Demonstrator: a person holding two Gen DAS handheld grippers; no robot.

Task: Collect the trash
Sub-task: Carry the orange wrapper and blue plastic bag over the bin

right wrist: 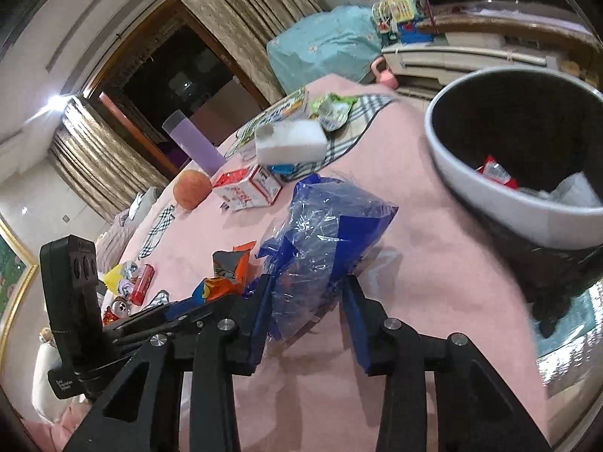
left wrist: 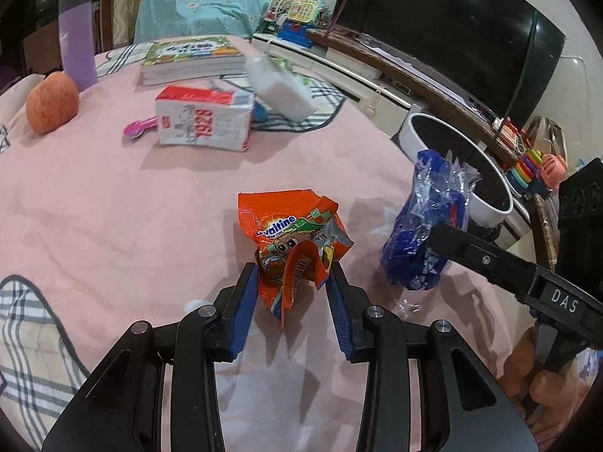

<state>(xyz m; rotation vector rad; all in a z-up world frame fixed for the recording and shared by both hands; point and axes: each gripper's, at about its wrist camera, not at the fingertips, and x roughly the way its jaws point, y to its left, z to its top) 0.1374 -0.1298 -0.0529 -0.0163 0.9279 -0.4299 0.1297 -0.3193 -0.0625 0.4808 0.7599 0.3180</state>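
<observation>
A crumpled orange Ovaltine wrapper (left wrist: 290,241) stands on the pink tablecloth (left wrist: 132,207). My left gripper (left wrist: 292,277) is shut on its lower part, with both blue pads against it. To its right, a blue and clear plastic bag (left wrist: 418,241) is held by my right gripper (left wrist: 433,237). In the right wrist view the bag (right wrist: 324,241) fills the gap between the right gripper's (right wrist: 307,284) pads. The orange wrapper (right wrist: 226,275) and the left gripper (right wrist: 199,301) show just left of it. A white bin (right wrist: 490,203) with a black liner stands beyond the table's edge and holds some trash.
Farther back on the table lie a red and white carton (left wrist: 205,118), a pink spoon (left wrist: 137,128), an apple (left wrist: 51,103), a purple cup (left wrist: 77,43), books (left wrist: 192,58) and a white block (left wrist: 282,88). A red can (right wrist: 142,282) and wrappers lie at the left. The bin's rim (left wrist: 490,203) is close to the table edge.
</observation>
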